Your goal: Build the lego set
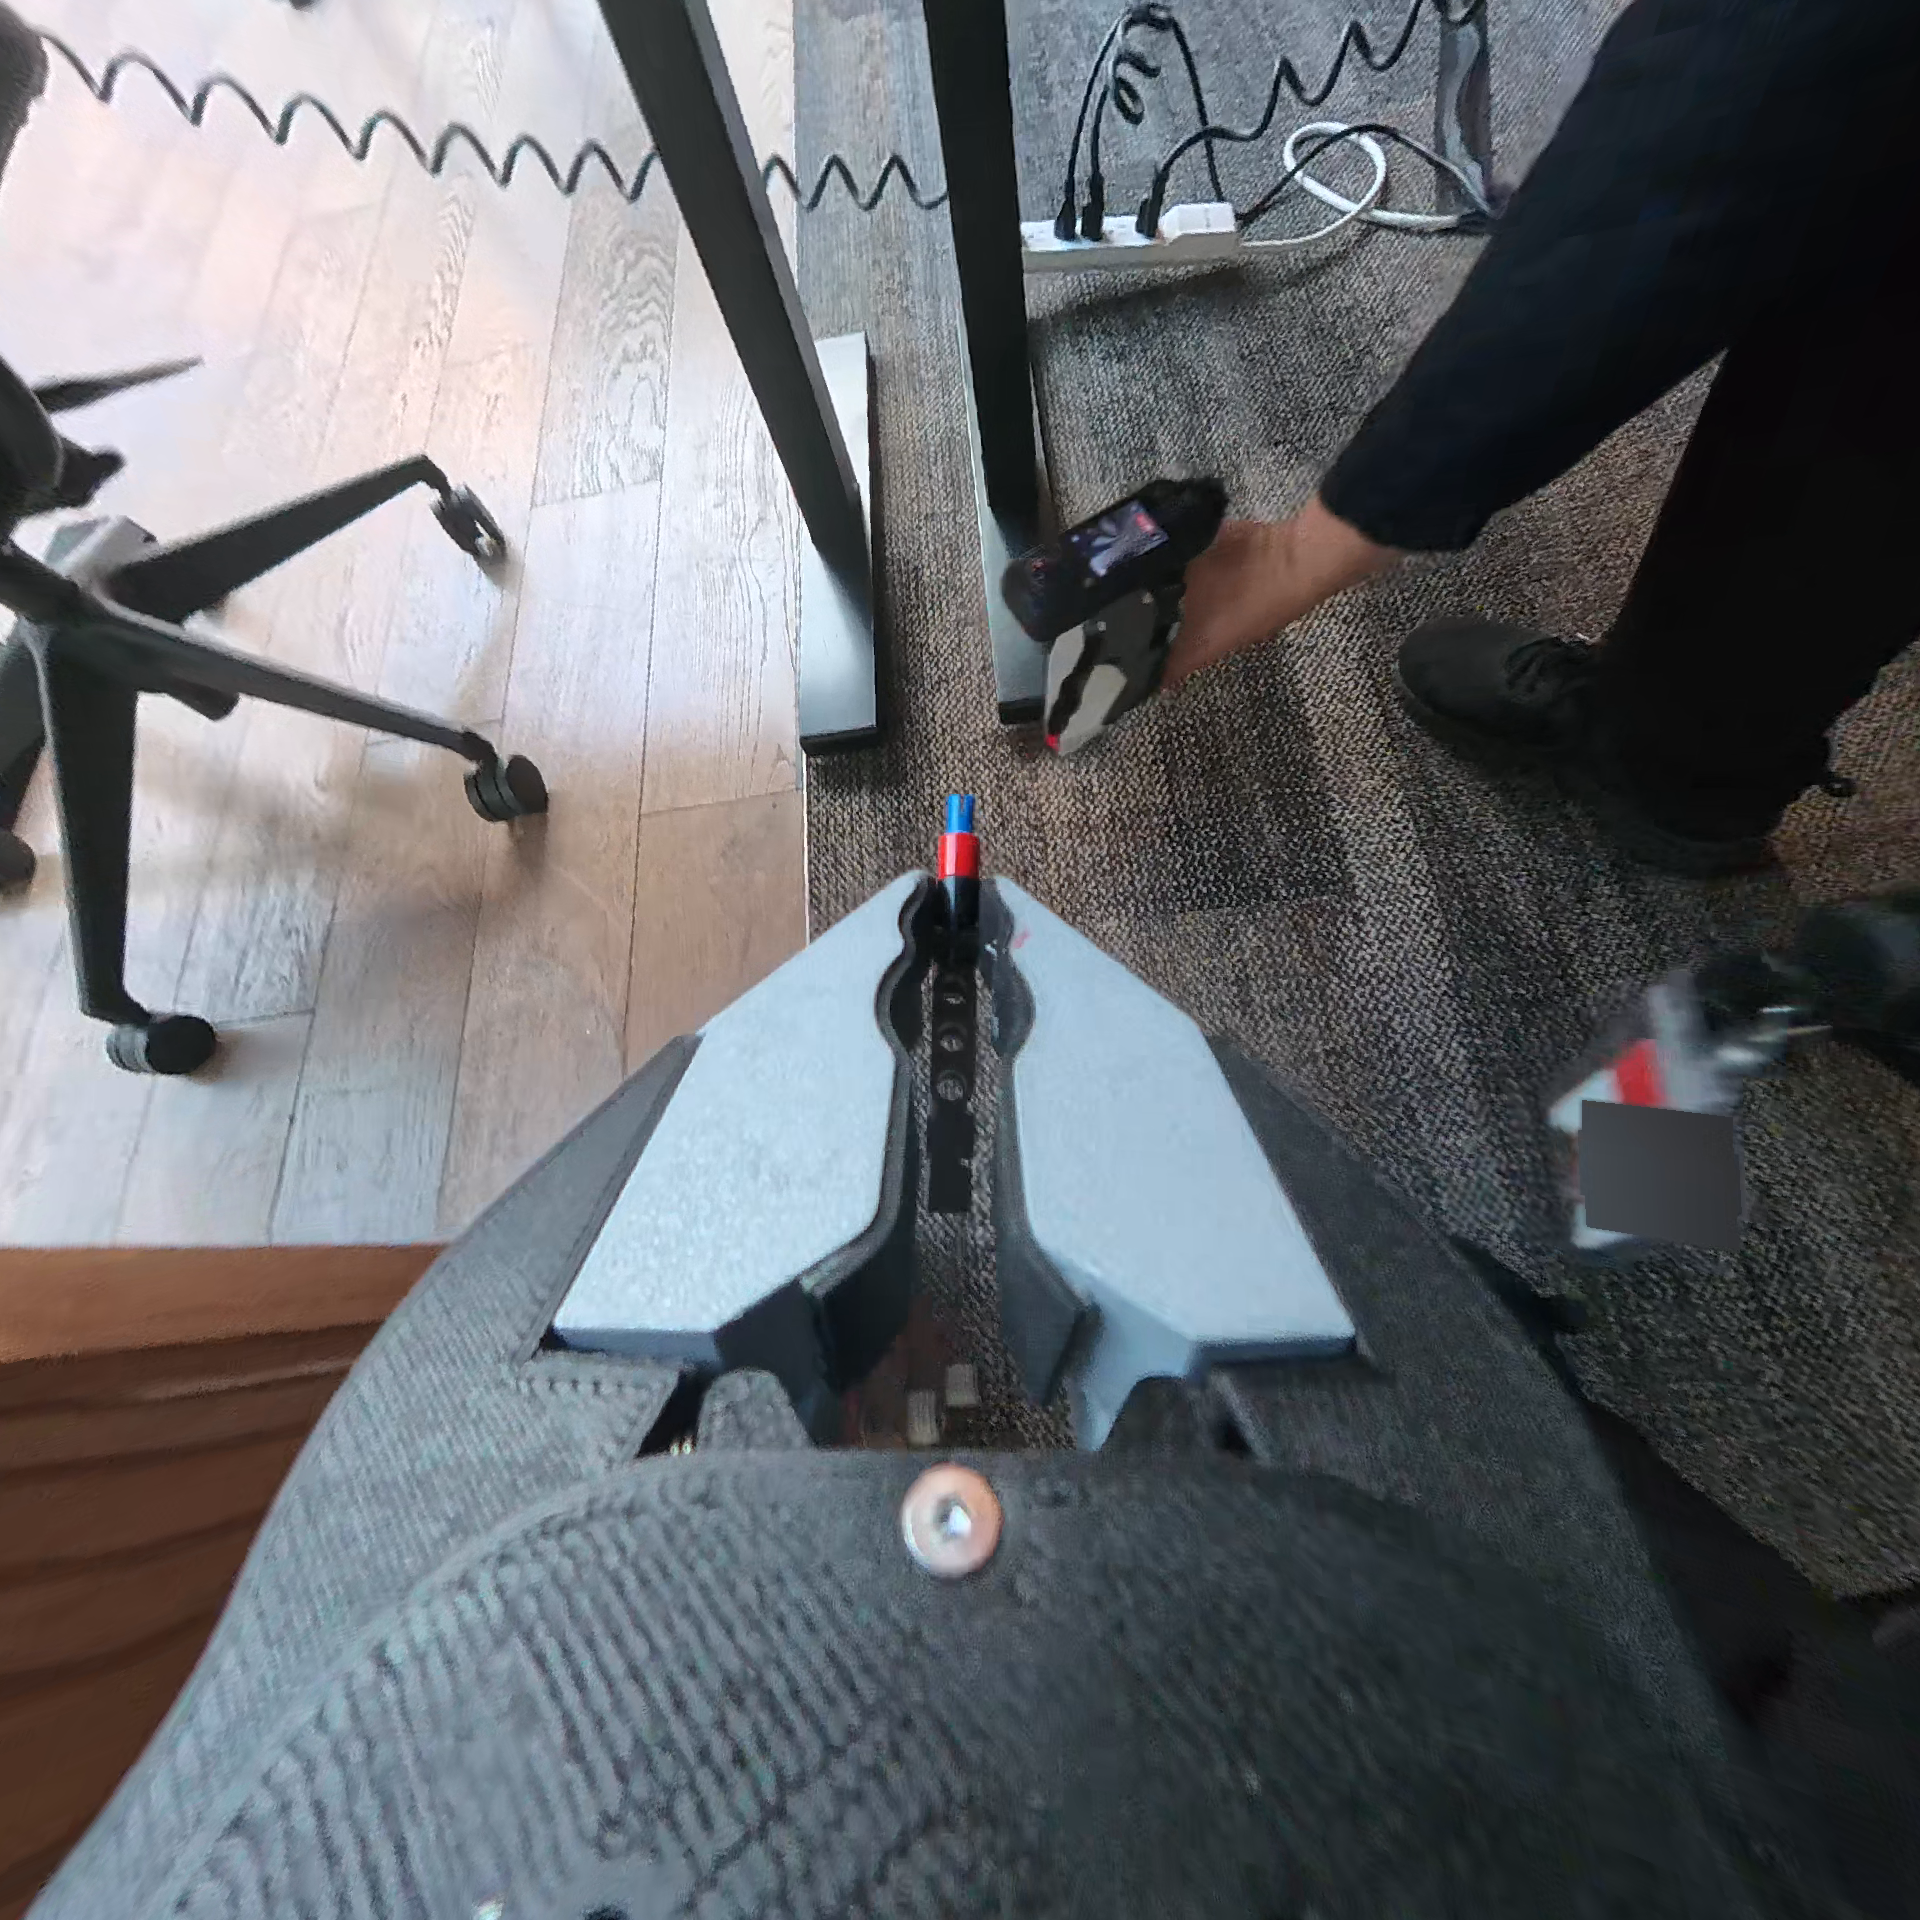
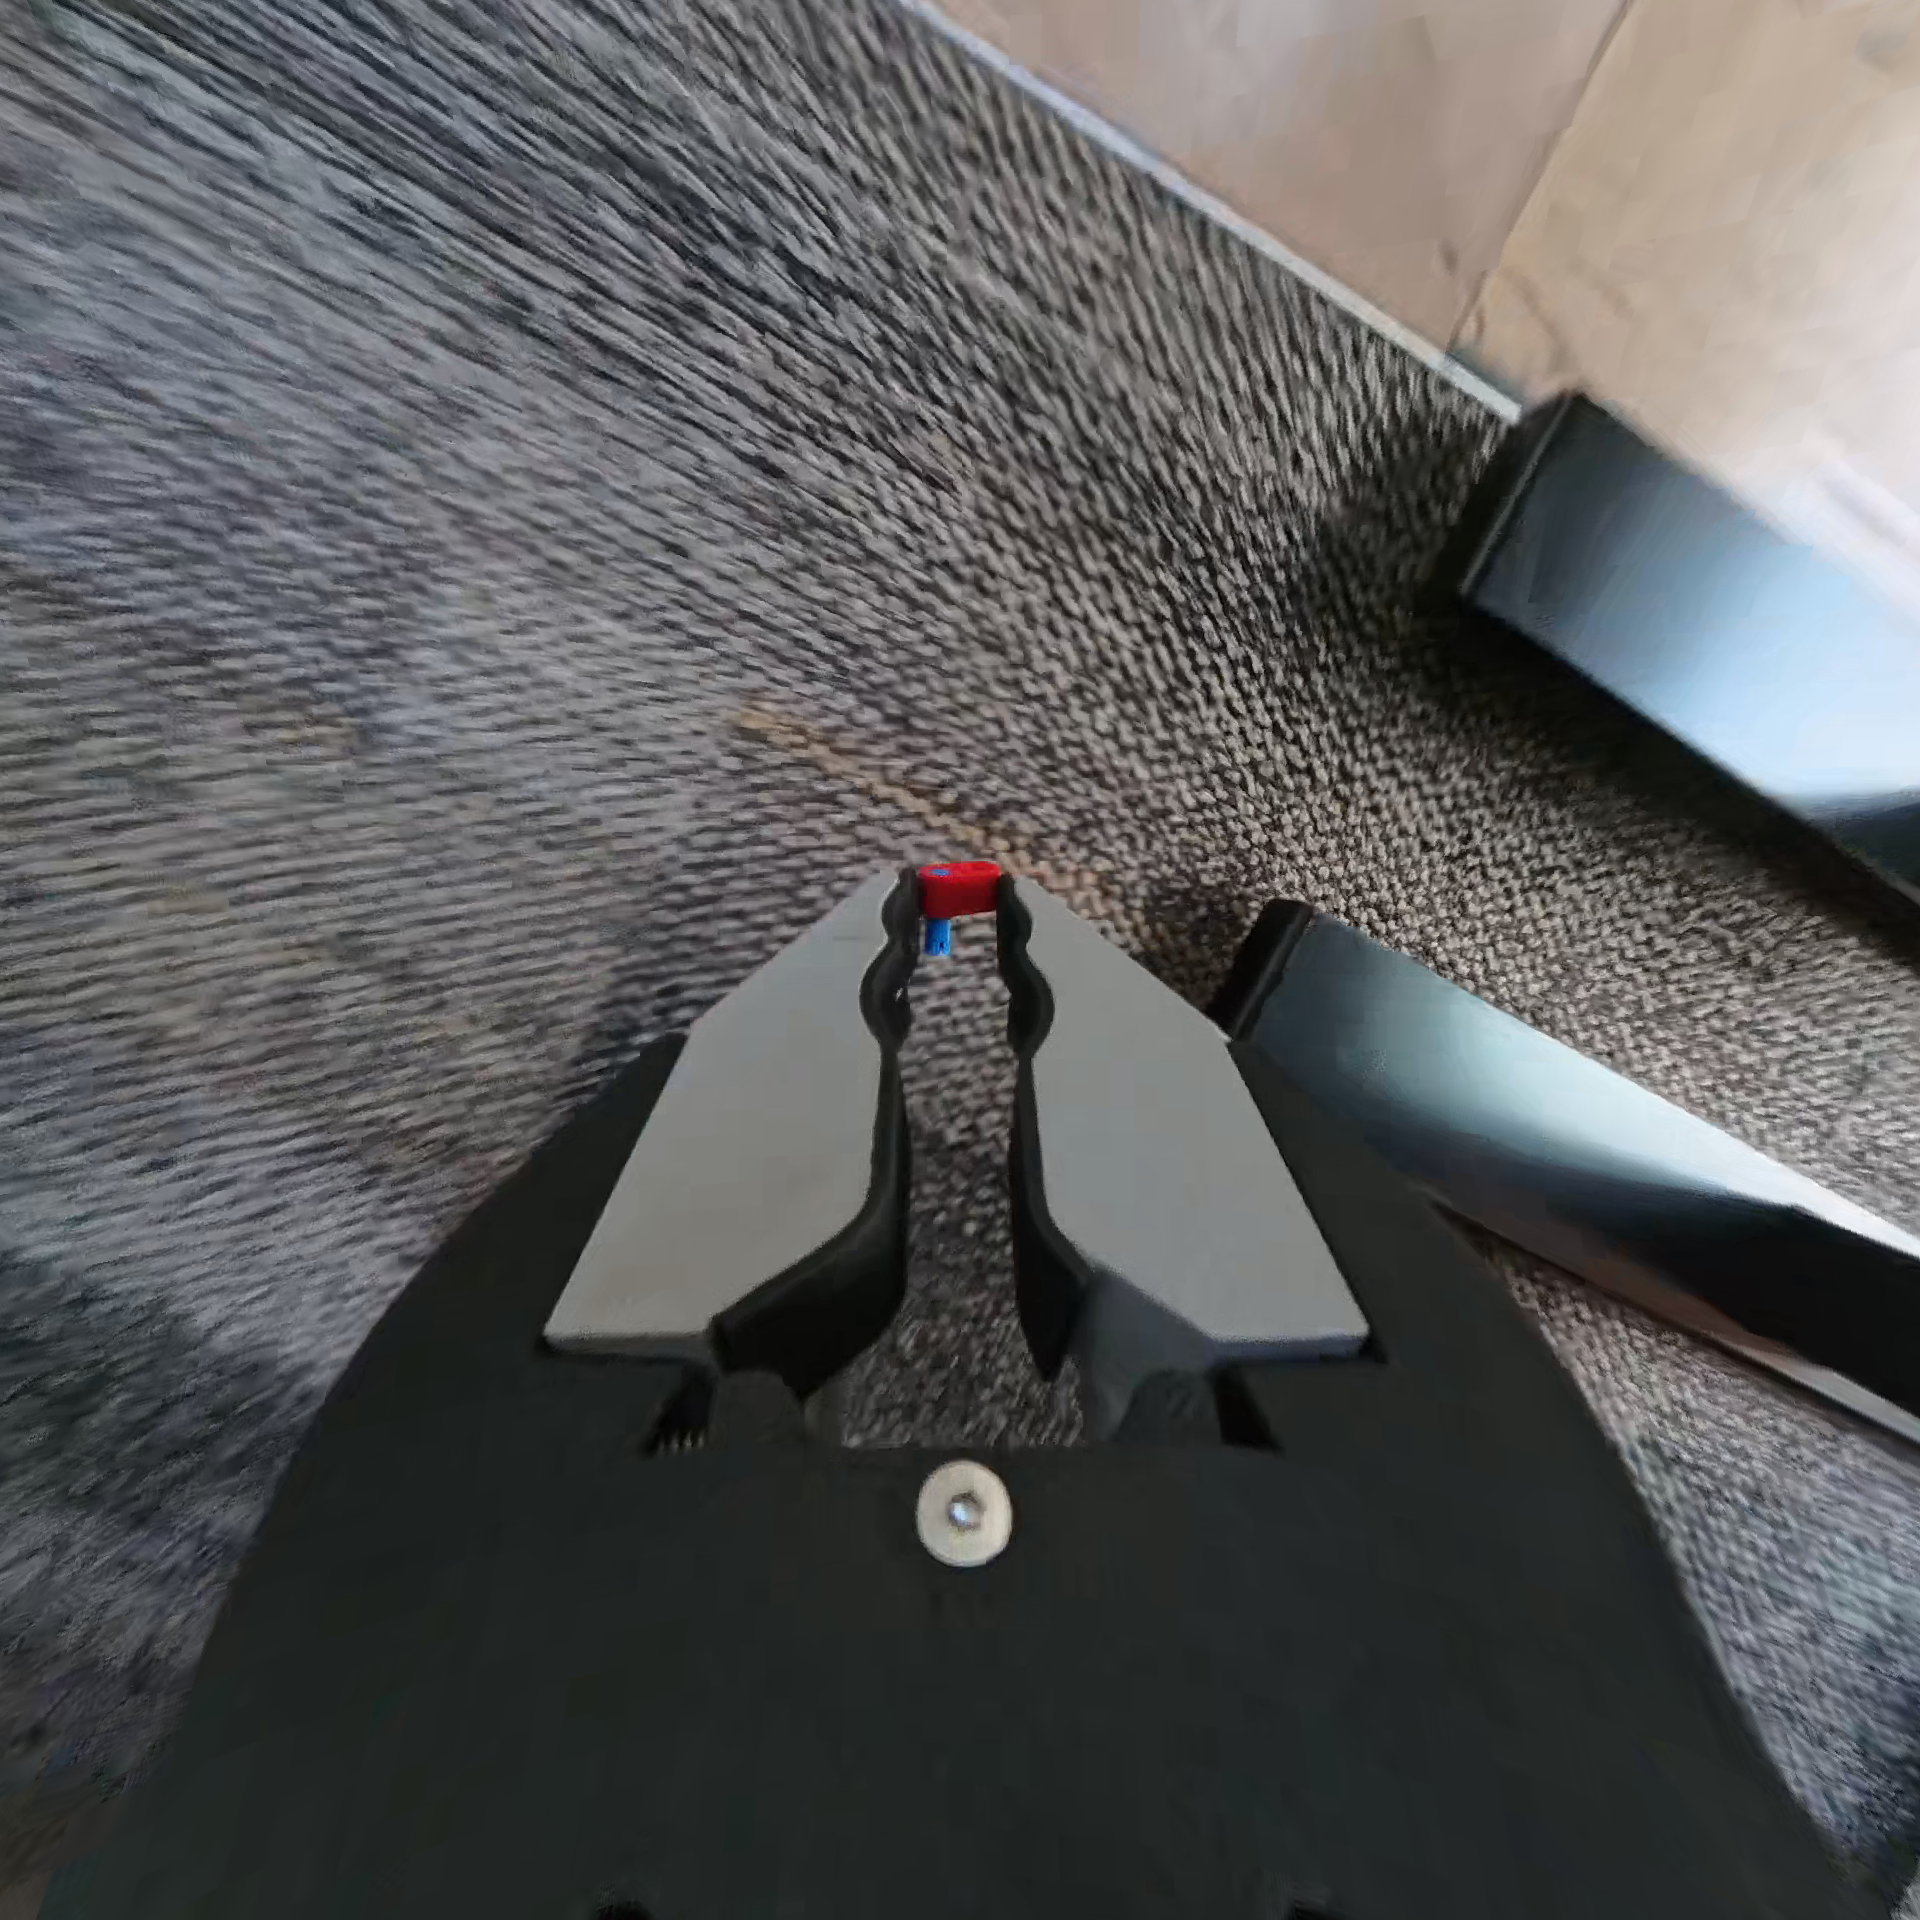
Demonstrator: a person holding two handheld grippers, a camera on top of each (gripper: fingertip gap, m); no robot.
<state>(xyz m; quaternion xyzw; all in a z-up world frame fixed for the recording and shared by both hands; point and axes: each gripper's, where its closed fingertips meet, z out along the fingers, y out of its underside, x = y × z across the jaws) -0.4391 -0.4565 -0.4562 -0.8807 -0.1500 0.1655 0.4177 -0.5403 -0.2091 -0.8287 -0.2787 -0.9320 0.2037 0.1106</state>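
- Hard plastic, light and stiff: a black holed beam with red-and-blue tip is pinched mid-frame in the nearly closed left gripper.
- A small red piece with a blue pin is clamped across its ends by the narrowly parted right gripper, centre frame; probably slippery, easily twisted.

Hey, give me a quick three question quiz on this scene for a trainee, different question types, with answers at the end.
1. True or false: the left gripper holds a black perforated plastic beam with a red sleeve and blue pin at its tip.
2. Multiple choice: the small red plastic block with a blue pin in the right gripper sits A) deep between the fingers, B) at the fingertips, C) on the carpet.
3. Fill in: below the right gripper lies grey woven ____.

Key: 1 true; 2 B; 3 carpet.
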